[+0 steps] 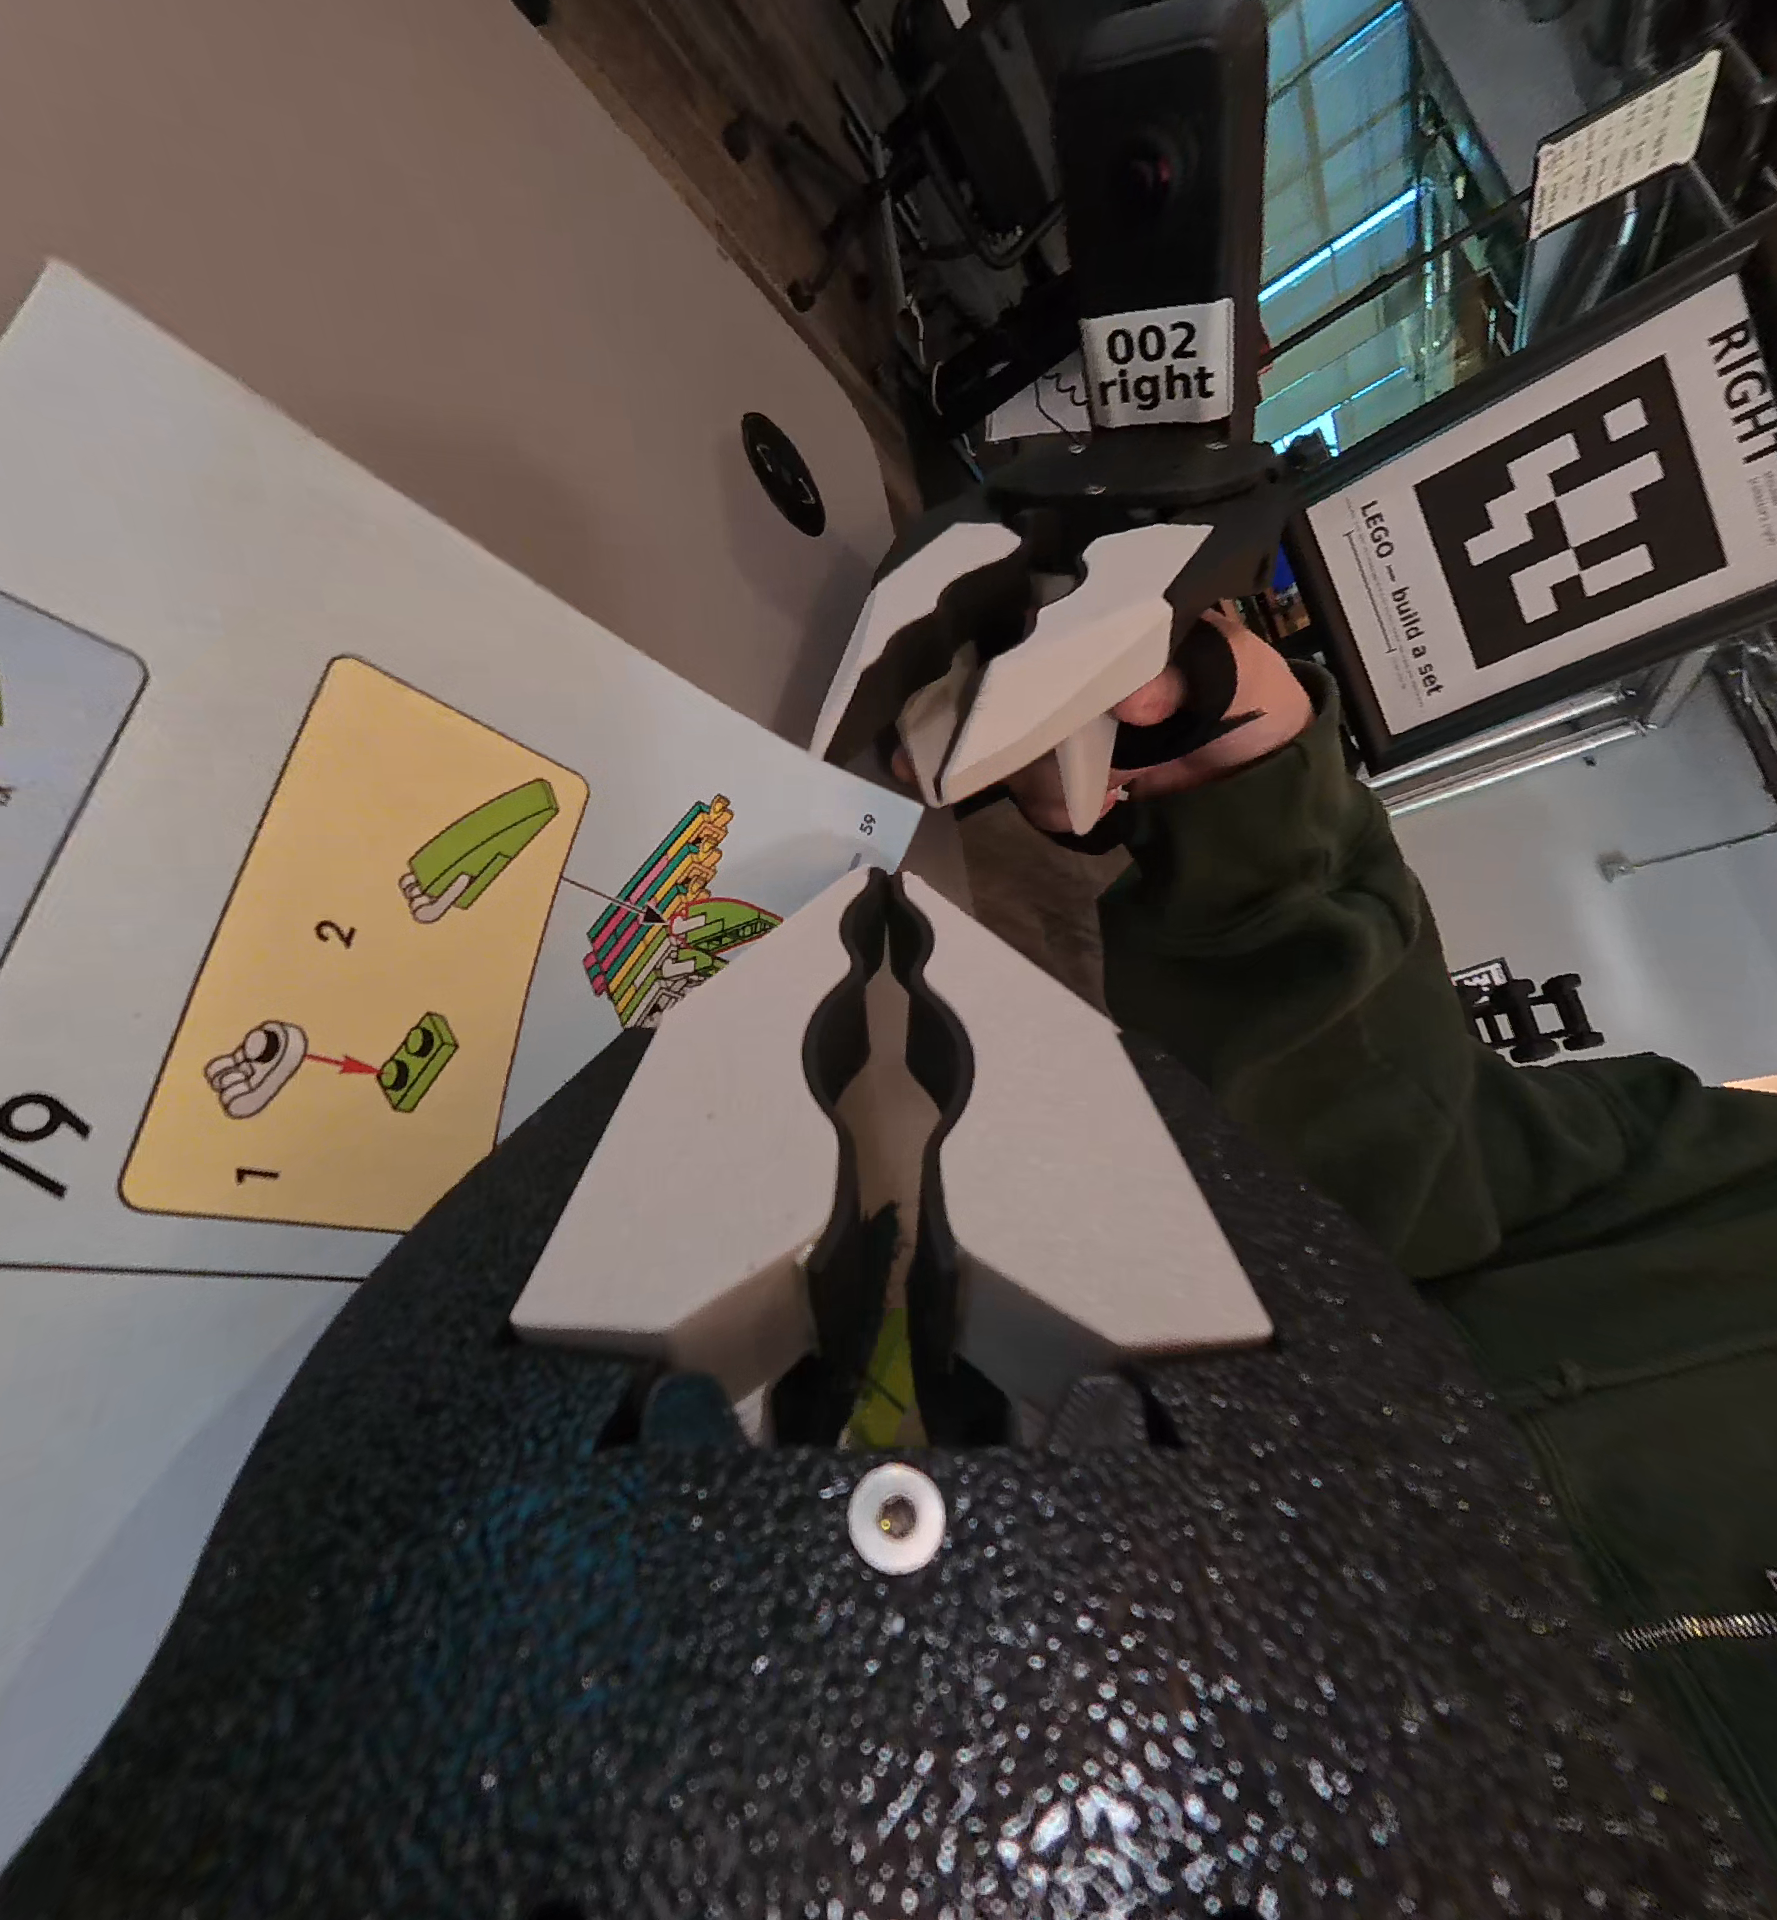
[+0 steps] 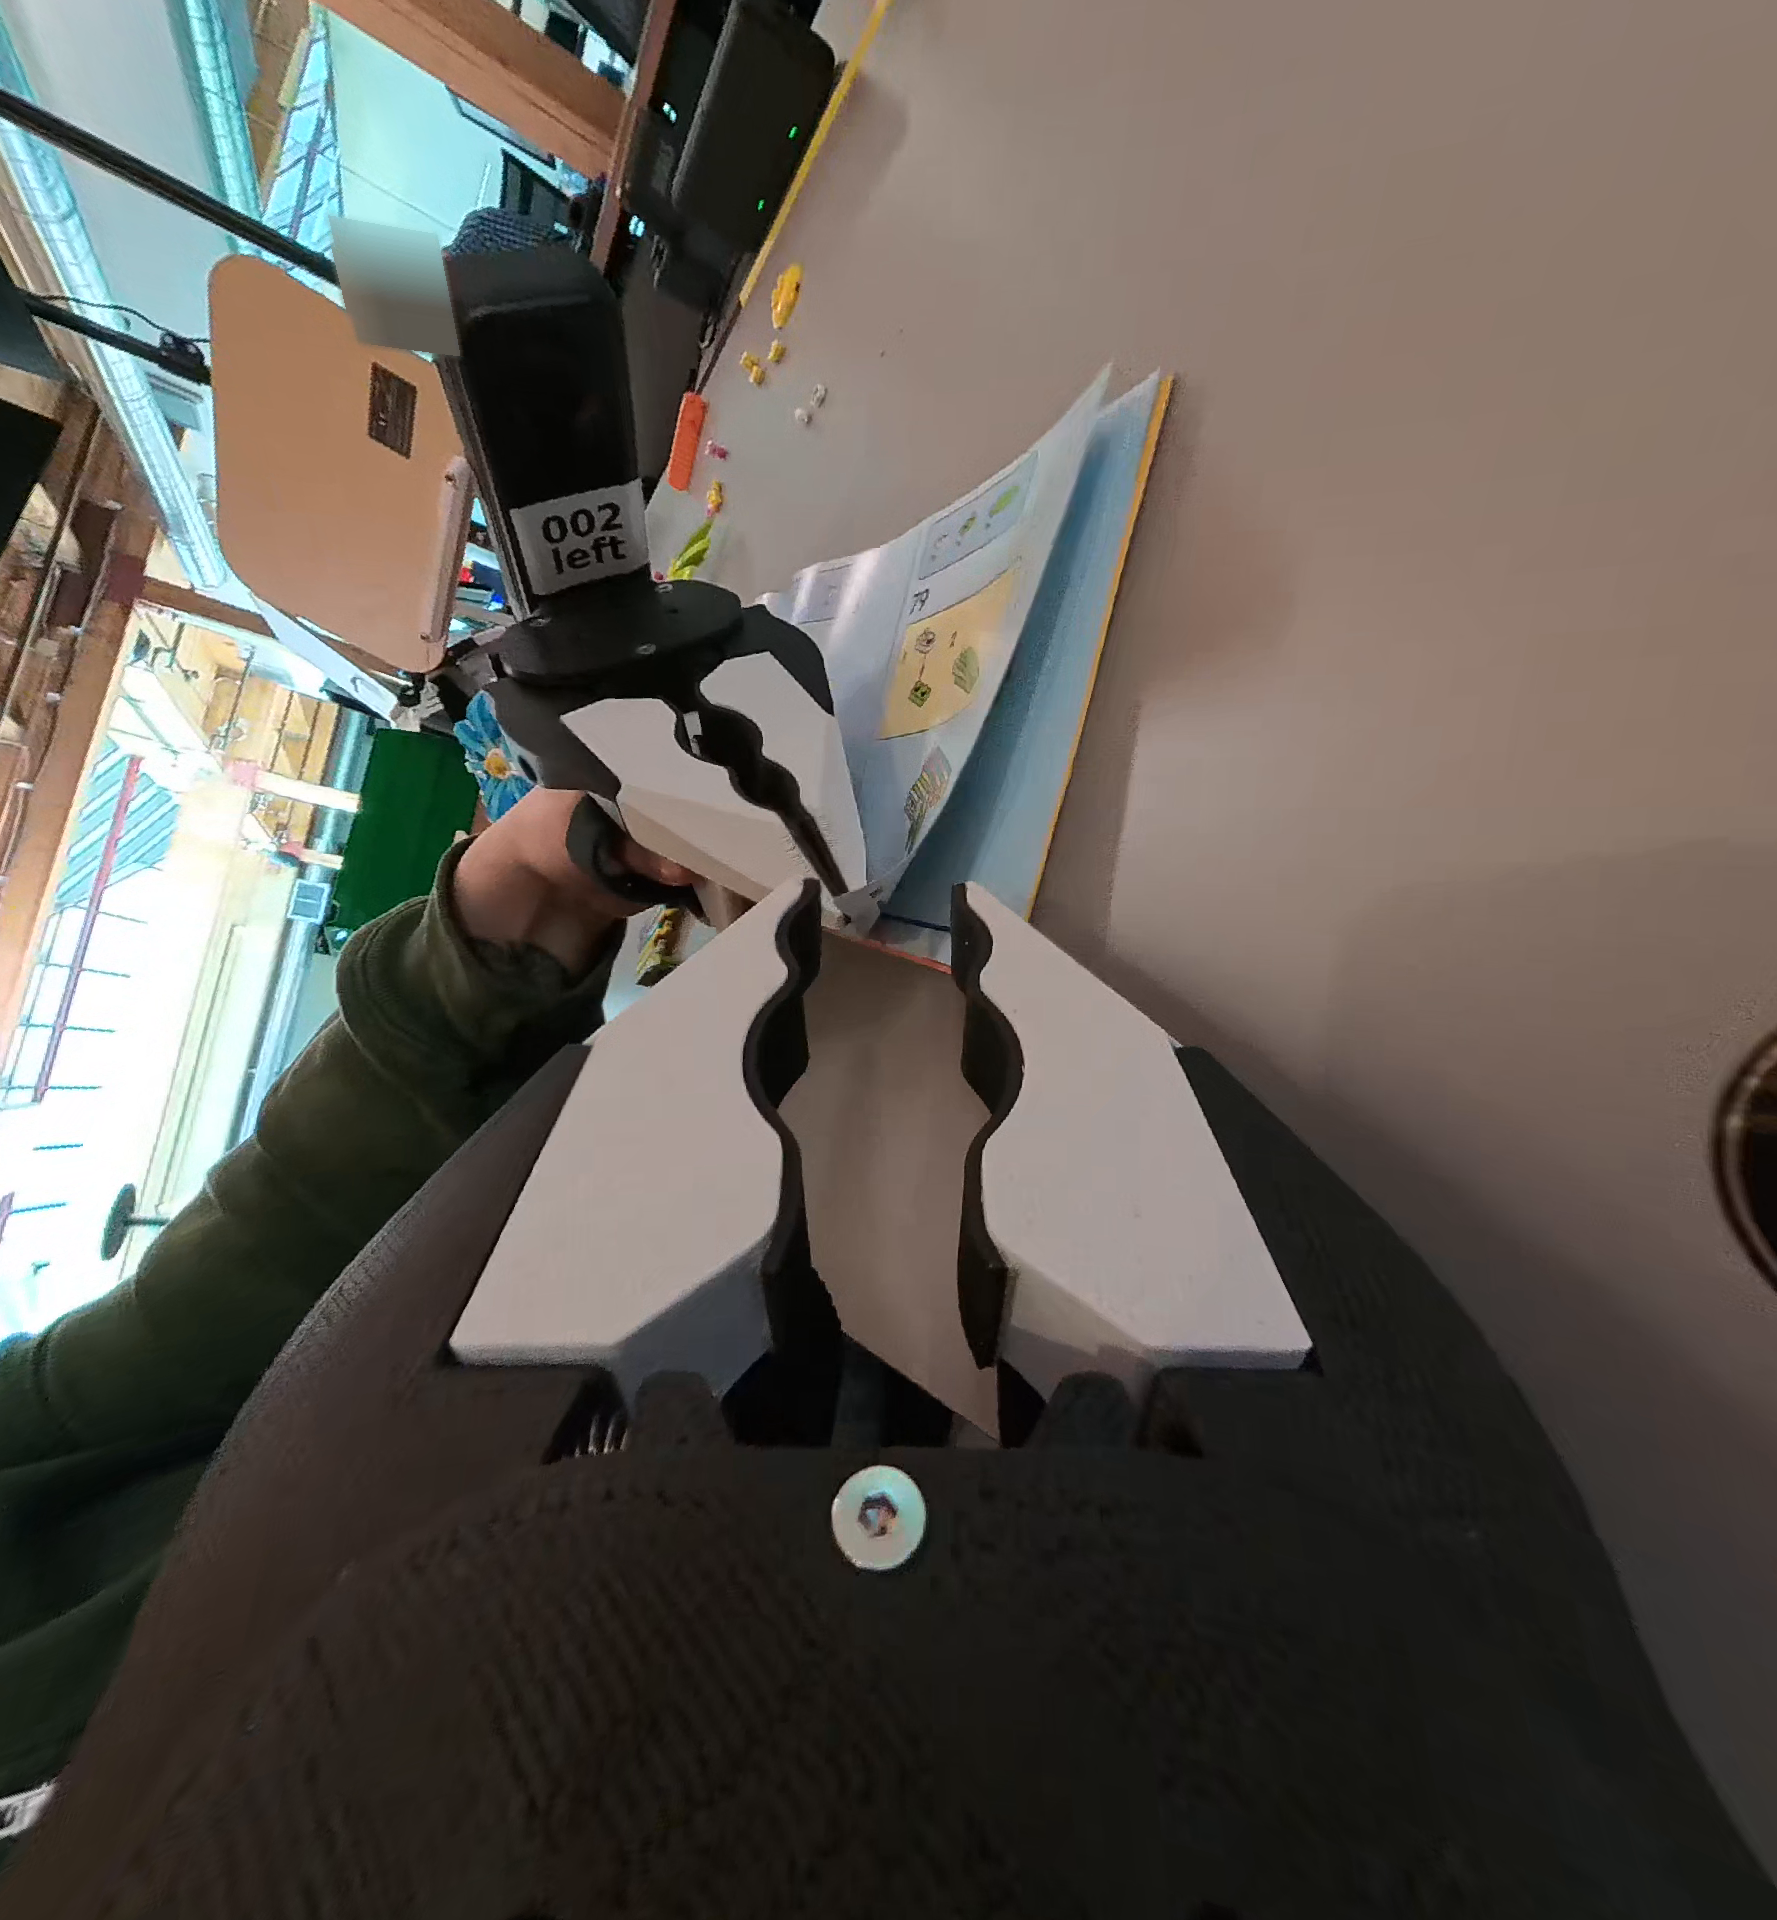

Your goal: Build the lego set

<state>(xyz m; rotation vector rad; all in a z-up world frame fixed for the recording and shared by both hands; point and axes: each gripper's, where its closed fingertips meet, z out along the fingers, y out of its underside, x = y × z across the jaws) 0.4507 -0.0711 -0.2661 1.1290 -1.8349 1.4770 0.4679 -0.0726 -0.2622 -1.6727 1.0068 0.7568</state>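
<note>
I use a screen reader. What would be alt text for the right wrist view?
The left claw, shut, pinches the corner of a page of the open instruction booklet on a grey table. The right claw is open in the foreground, with small loose bricks farther off.

A framed sign (image 1: 1580,488) with a black-and-white square marker stands at the far edge of the grey worktop (image 1: 396,260). A round dark grommet (image 1: 782,474) sits in the worktop surface. Beyond the worktop, a tan chair (image 2: 333,457) with a plywood back faces bright windows (image 2: 63,790), and black electronics boxes (image 2: 728,114) show 2 green lights.
</note>
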